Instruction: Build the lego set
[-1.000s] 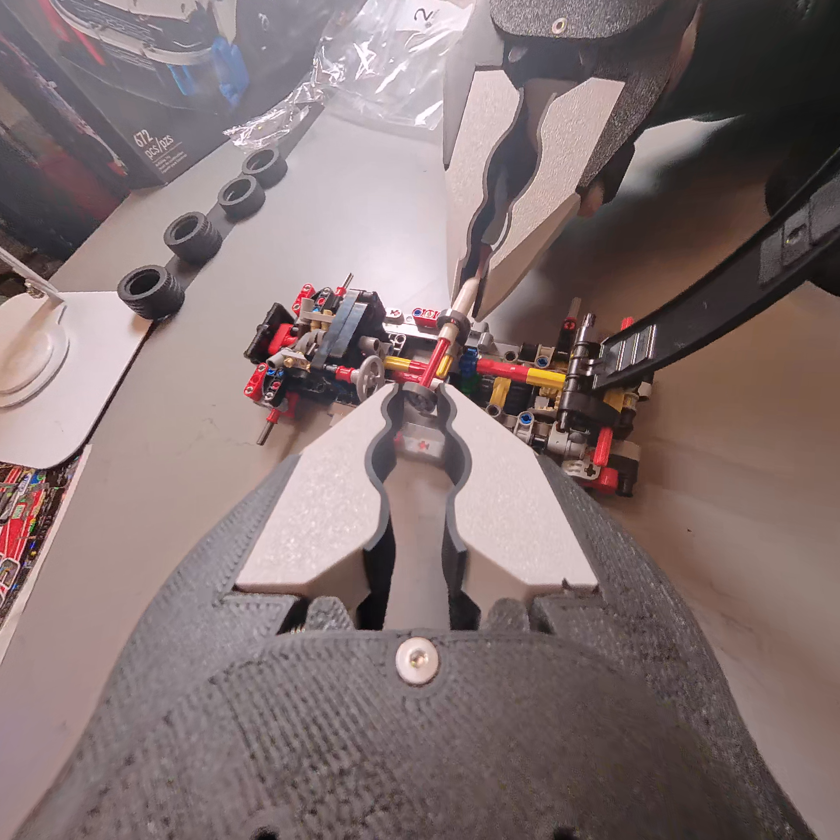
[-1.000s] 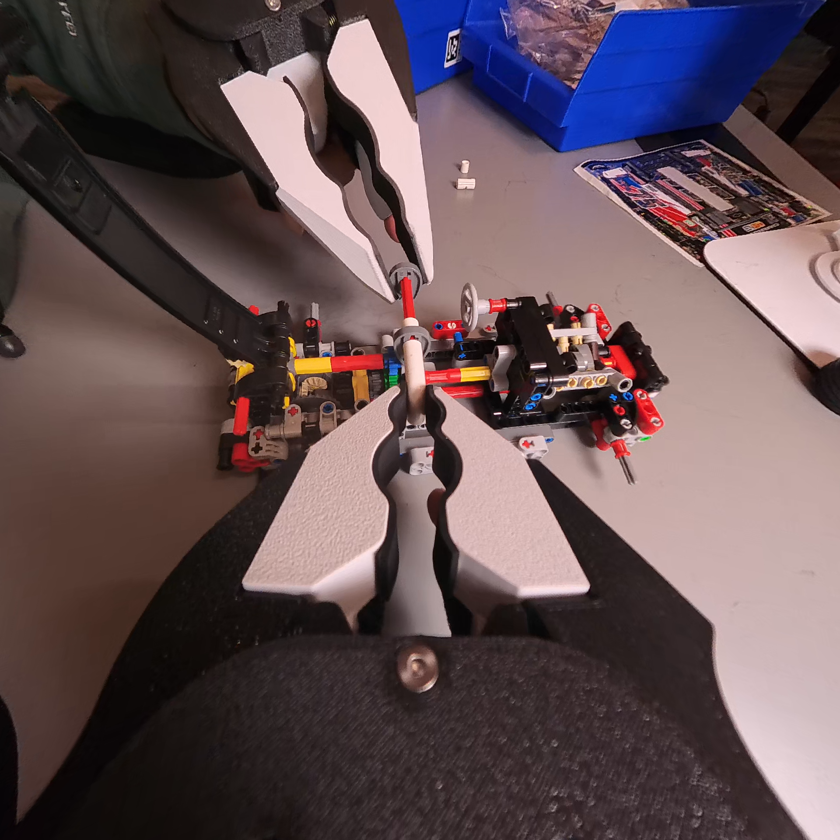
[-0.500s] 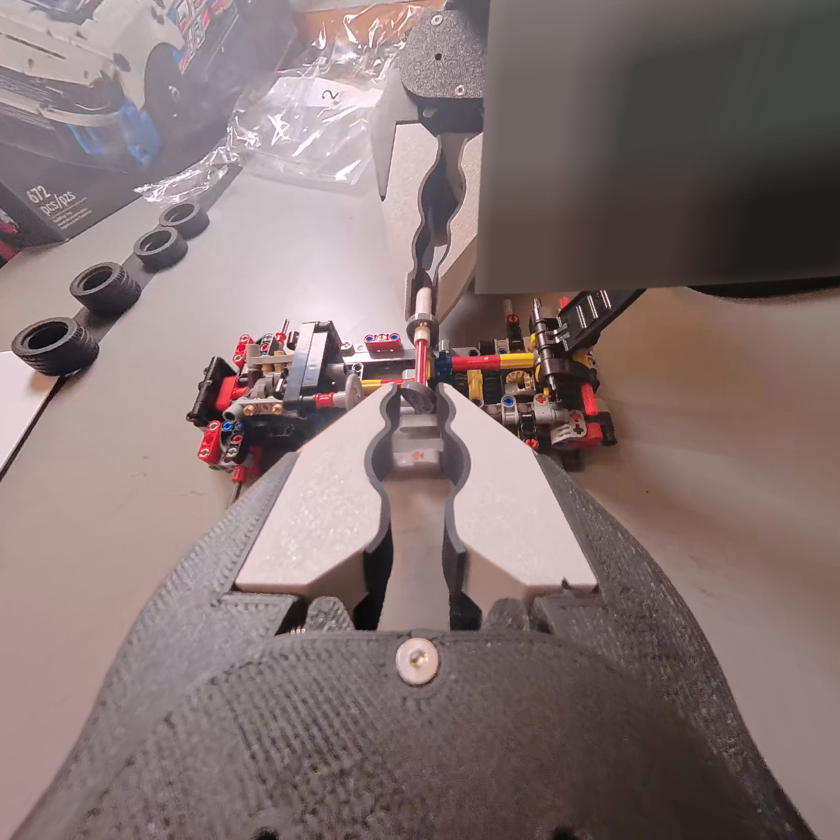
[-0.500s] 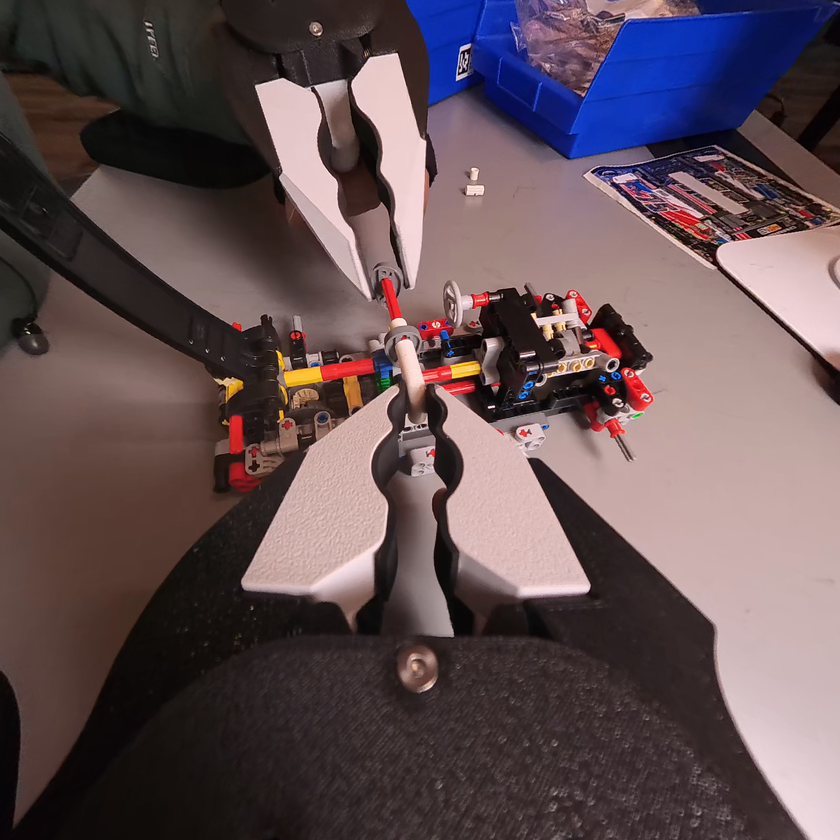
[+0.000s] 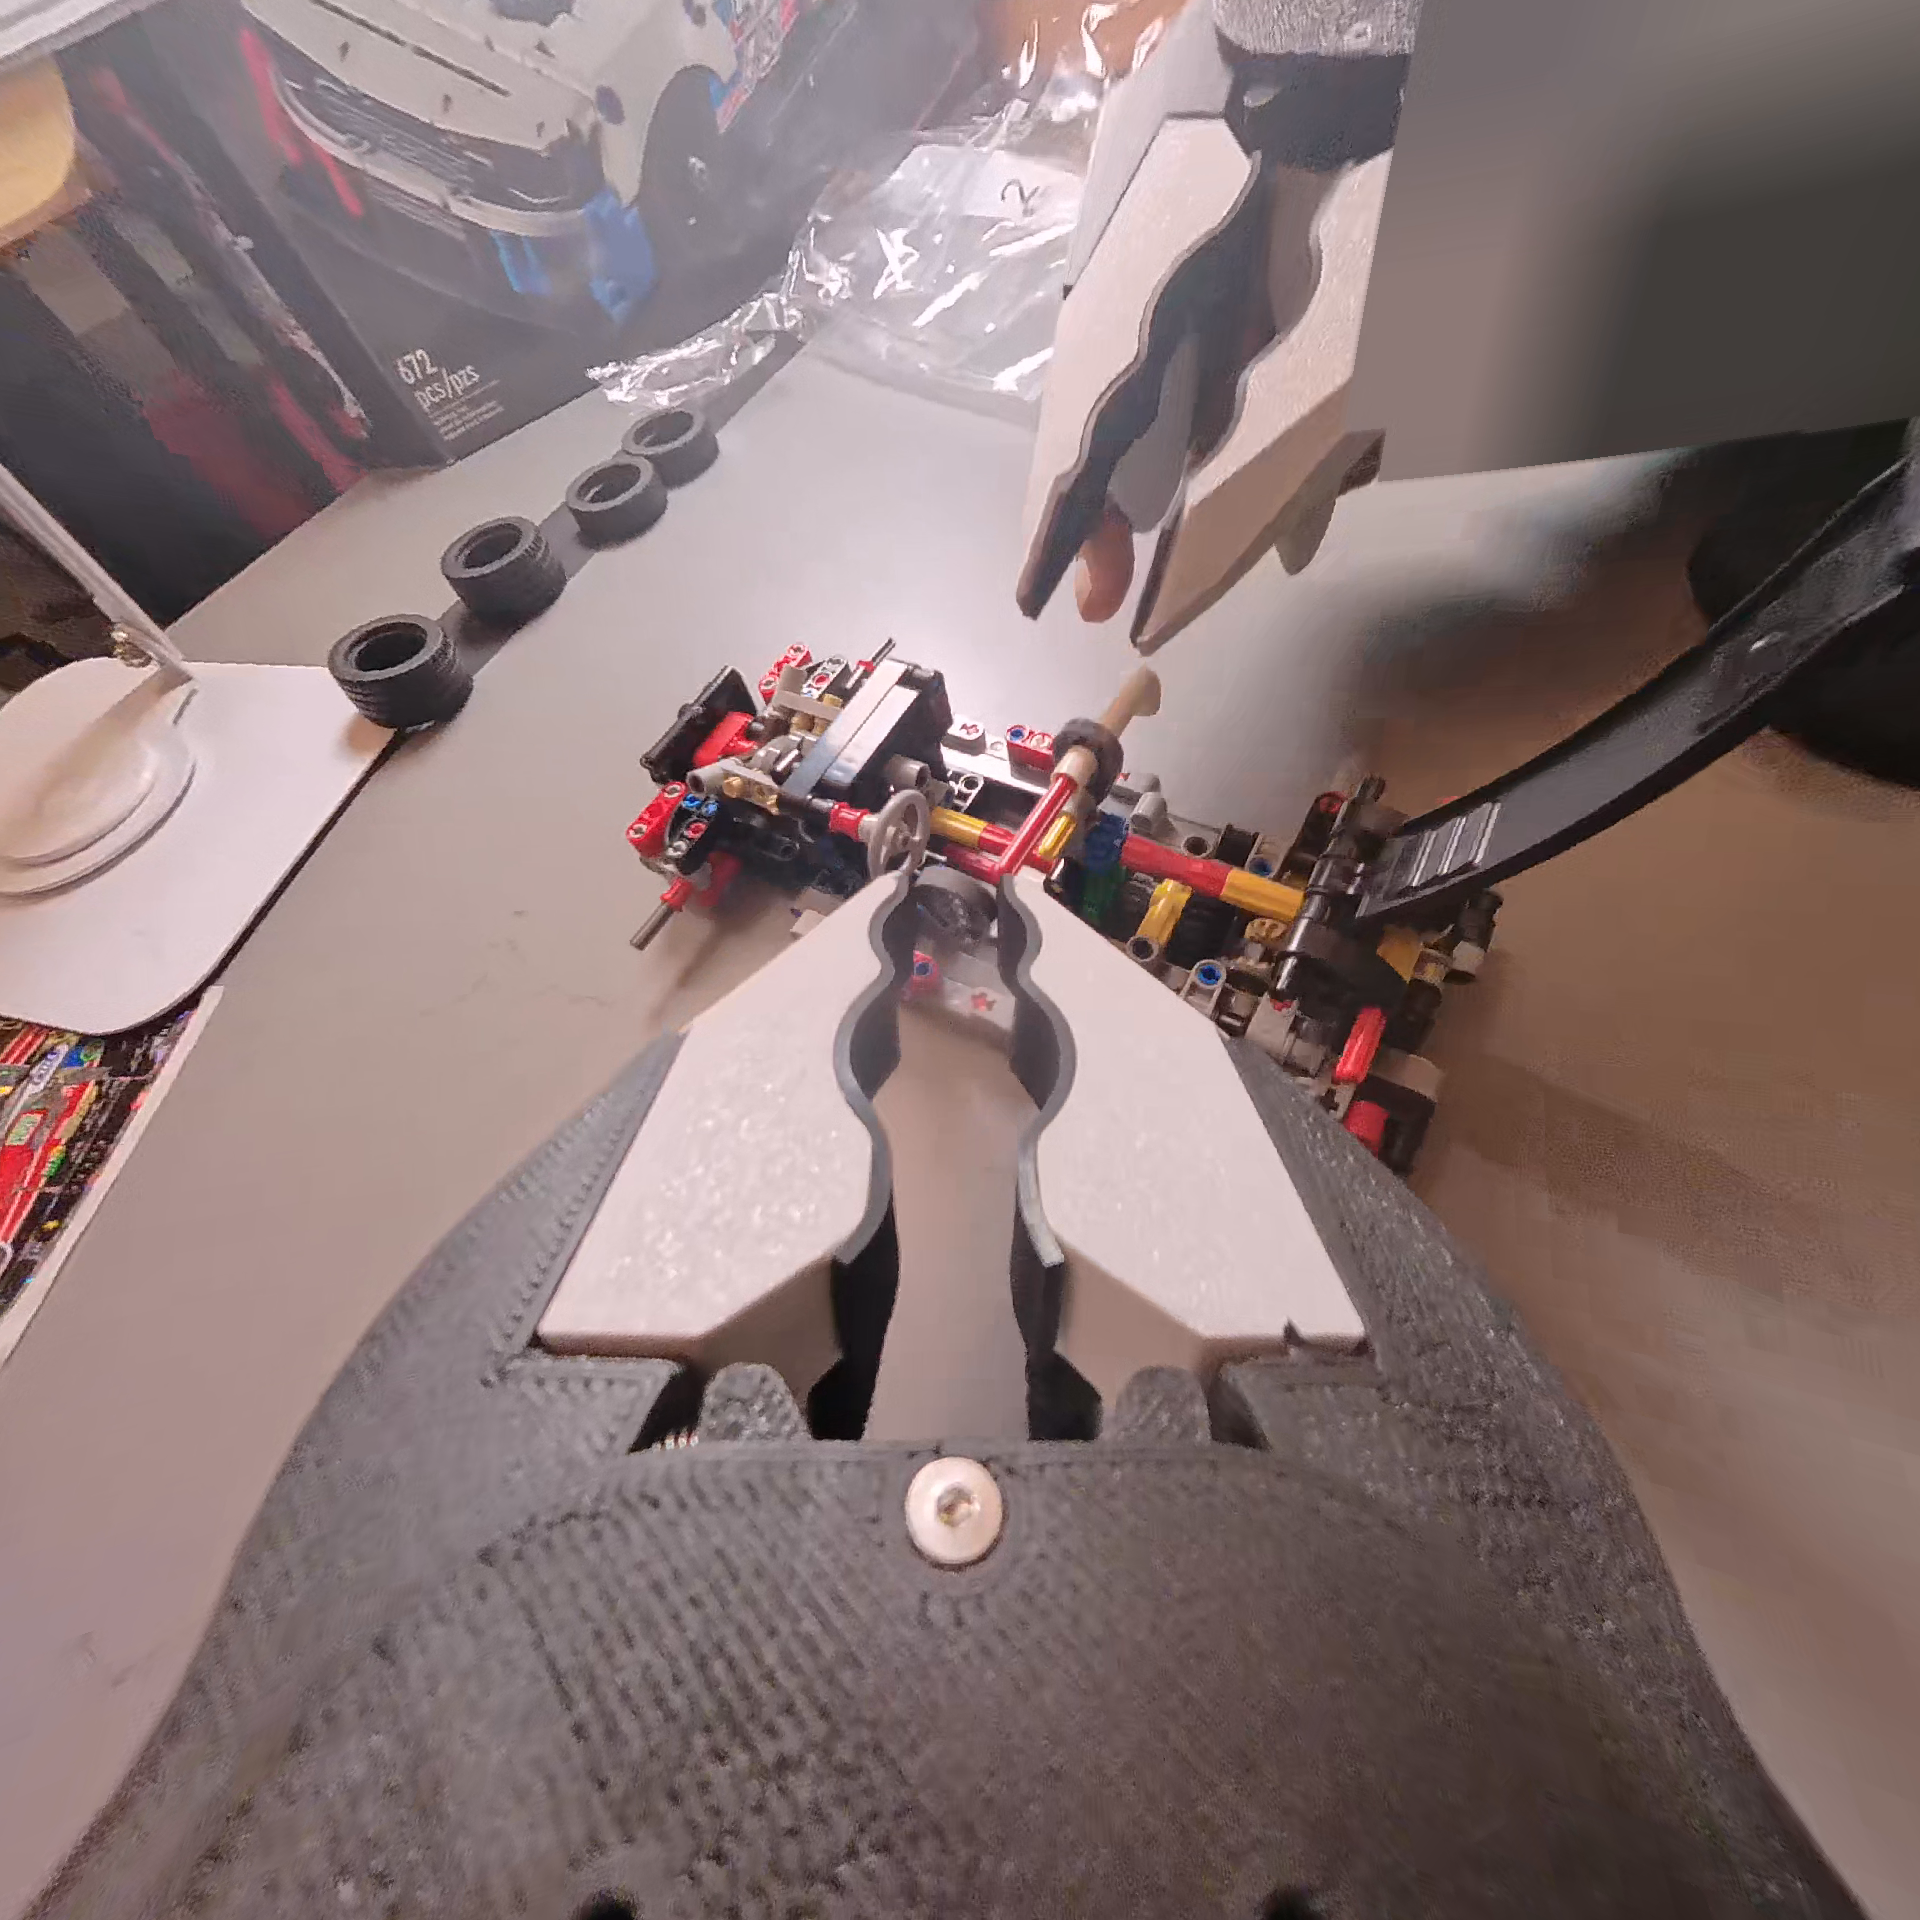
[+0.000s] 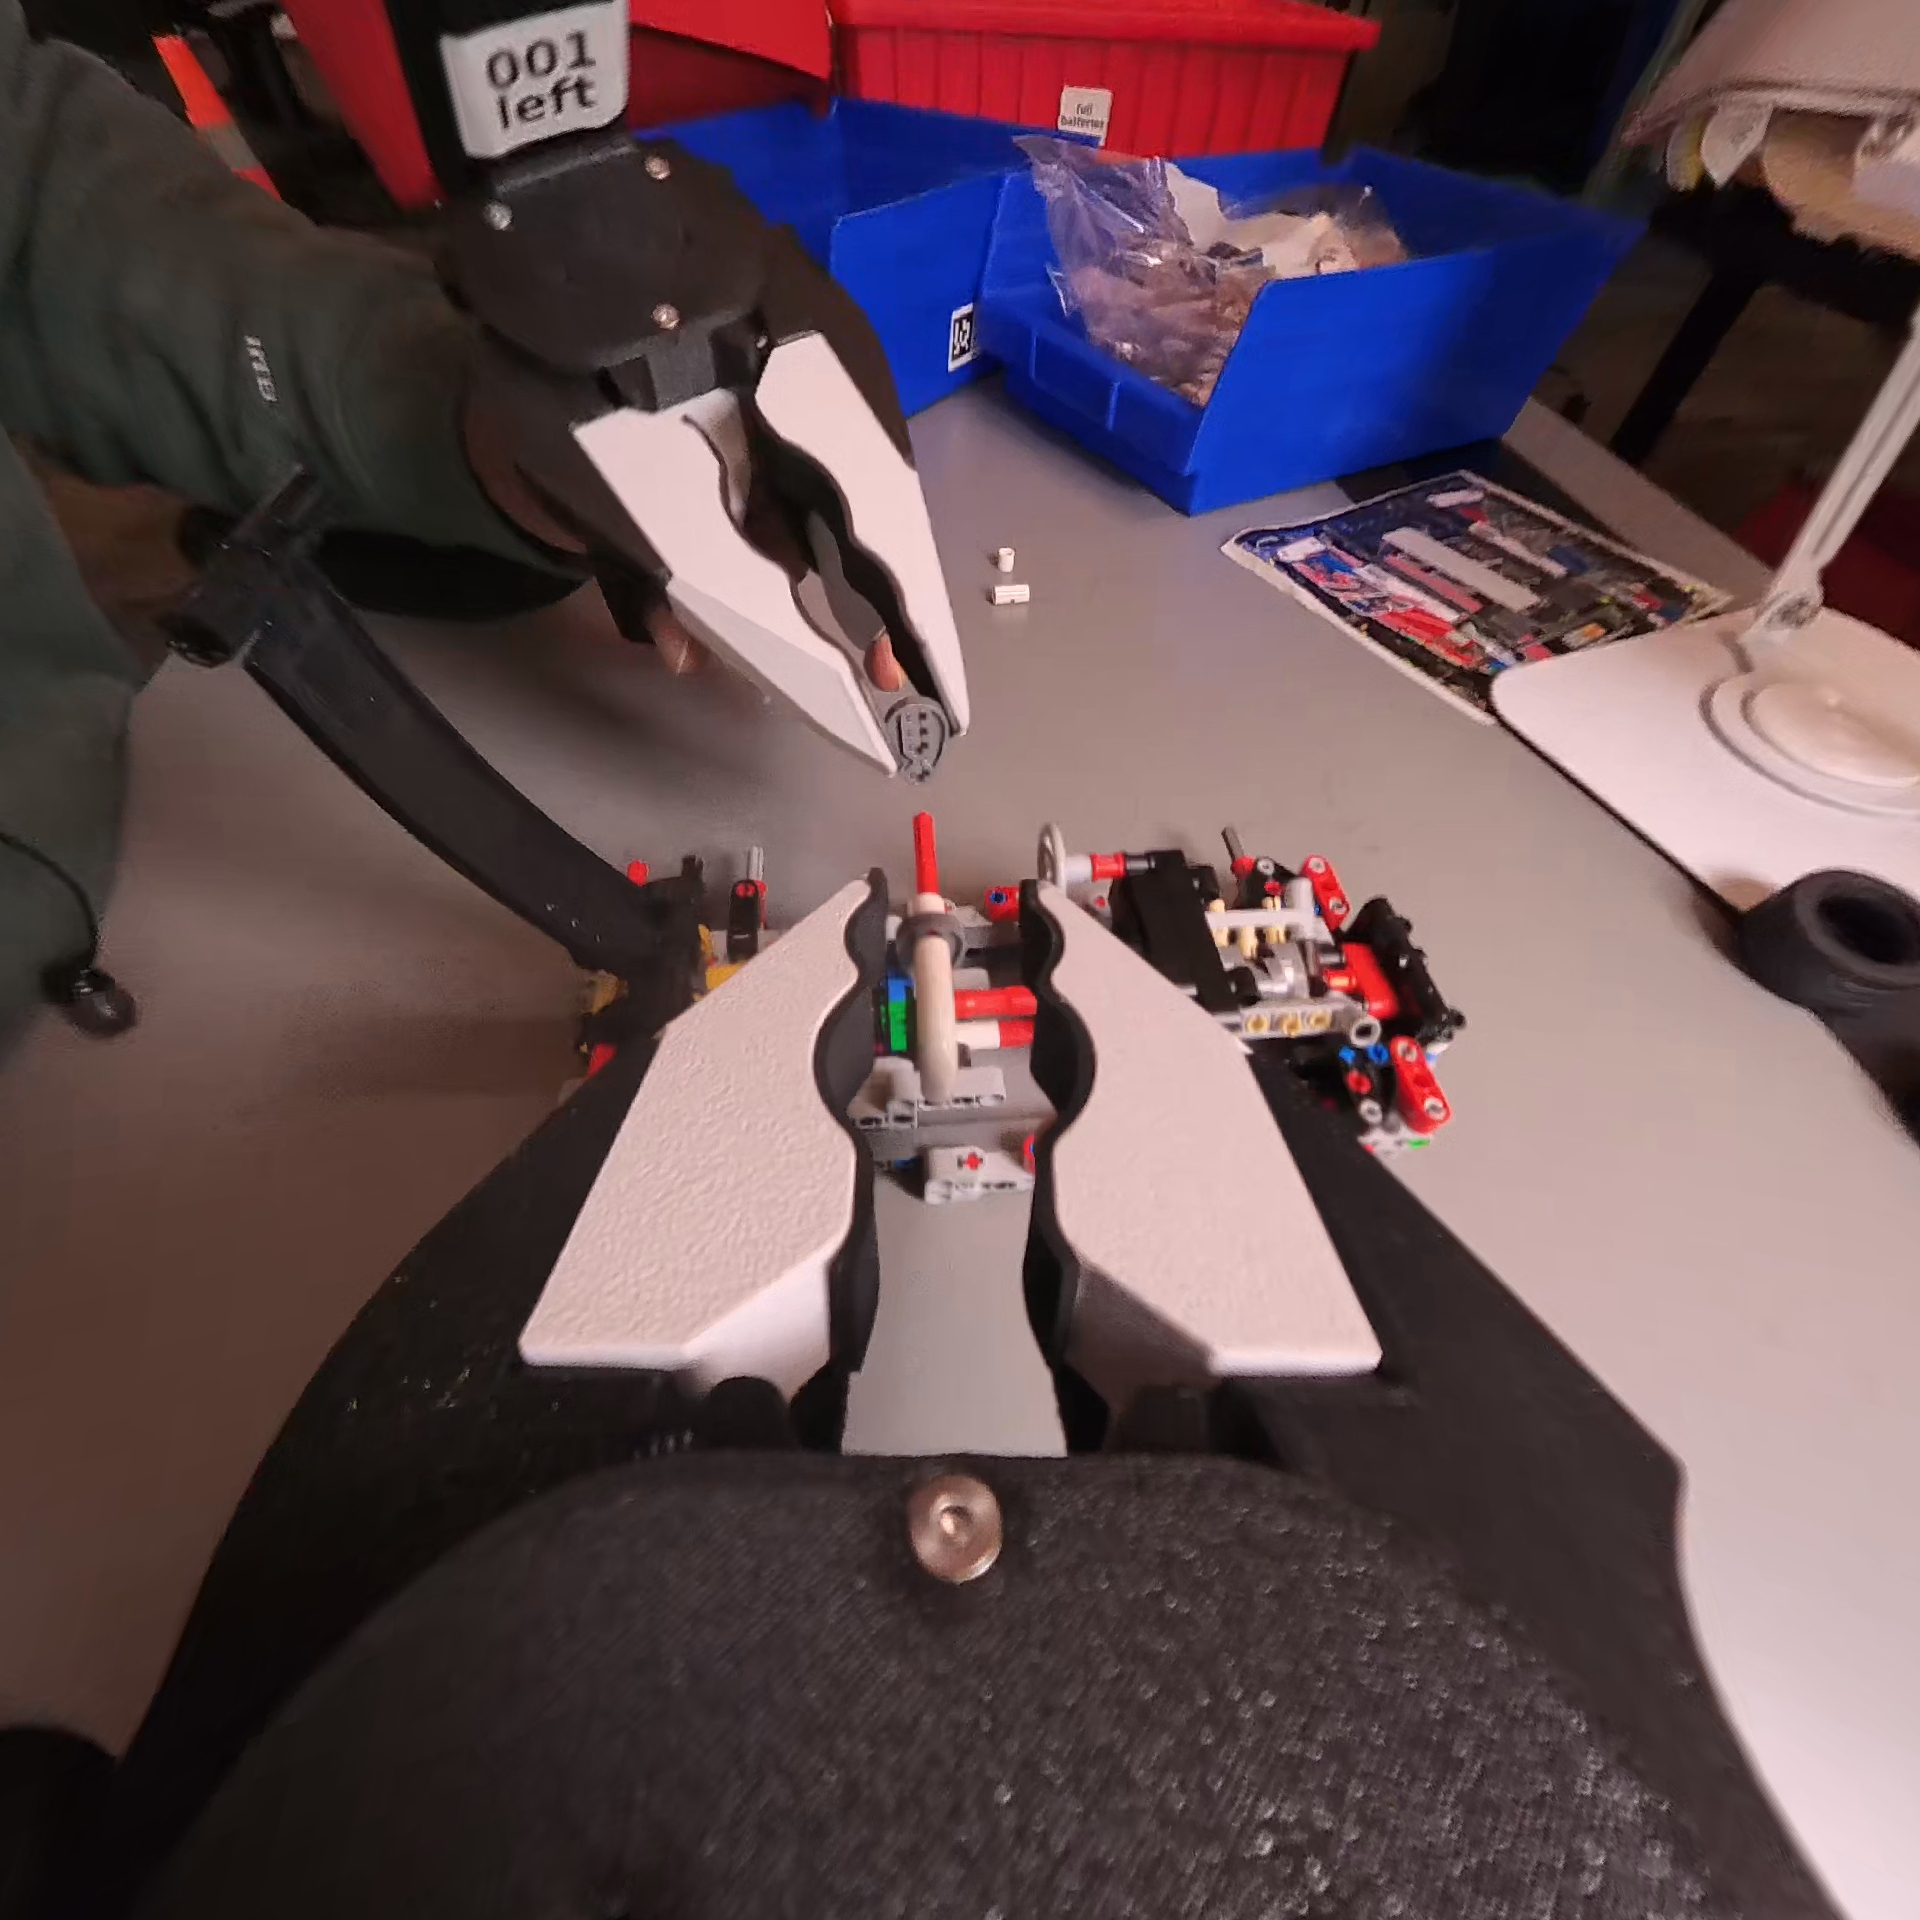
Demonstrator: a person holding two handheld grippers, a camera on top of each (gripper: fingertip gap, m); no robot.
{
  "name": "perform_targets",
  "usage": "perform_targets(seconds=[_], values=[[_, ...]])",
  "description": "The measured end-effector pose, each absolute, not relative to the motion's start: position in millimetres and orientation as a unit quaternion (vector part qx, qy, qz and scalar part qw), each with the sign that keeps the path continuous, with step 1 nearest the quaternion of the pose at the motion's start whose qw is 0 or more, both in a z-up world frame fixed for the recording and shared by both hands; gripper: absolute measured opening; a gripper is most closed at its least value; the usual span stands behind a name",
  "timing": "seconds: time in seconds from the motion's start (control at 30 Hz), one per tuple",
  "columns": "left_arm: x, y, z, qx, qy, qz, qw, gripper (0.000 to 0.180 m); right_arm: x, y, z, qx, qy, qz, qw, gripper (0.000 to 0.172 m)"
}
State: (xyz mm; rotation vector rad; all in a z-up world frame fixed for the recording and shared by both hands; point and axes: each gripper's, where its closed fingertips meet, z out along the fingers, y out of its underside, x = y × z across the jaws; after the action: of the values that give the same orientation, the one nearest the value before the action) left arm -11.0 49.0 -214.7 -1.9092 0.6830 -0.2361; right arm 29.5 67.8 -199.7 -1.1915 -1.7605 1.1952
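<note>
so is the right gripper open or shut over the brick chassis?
Open: right gripper fingers straddle the white axle on the brick chassis, gaps either side.

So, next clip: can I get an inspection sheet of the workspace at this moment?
Surface: grey table, mostly bare around the model.
Things: brick-built chassis lying flat; a red axle with a cream sleeve sticks up from it.
Clutter: four tyres in a row, two small white pieces, booklet, clear bags, lamp base.
Grippers: left gripper raised off the chassis, fingers shut on a small grey part; right gripper open, fingers either side of the sleeve with gaps.
Cables: nothing seen; a black strap rests on the chassis end.
Surroundings: blue bins, red bins, set box.
</note>
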Motion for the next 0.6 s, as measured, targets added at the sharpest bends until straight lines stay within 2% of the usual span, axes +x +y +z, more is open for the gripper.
perform_targets(seconds=[0.13,0.27,0.33,0.43,0.6], values=[[-4.0,39.5,-183.5,-0.774,0.234,-0.231,0.541,0.013,12.7,43.6,-190.2,-0.411,-0.705,0.412,0.404,0.027],[3.9,34.3,-157.9,-0.747,0.184,-0.333,0.545,0.013,2.8,31.4,-161.8,-0.336,-0.697,0.372,0.513,0.026],[11.5,31.2,-149.3,-0.734,0.159,-0.392,0.531,0.013,1.9,23.5,-153.4,-0.288,-0.705,0.348,0.547,0.031],[21.7,27.3,-144.2,-0.729,0.157,-0.439,0.501,0.013,4.0,10.9,-147.0,-0.234,-0.716,0.343,0.561,0.034],[34.6,19.2,-147.7,-0.750,0.192,-0.460,0.435,0.013,10.5,7.8,-150.7,-0.190,-0.753,0.320,0.542,0.030]])
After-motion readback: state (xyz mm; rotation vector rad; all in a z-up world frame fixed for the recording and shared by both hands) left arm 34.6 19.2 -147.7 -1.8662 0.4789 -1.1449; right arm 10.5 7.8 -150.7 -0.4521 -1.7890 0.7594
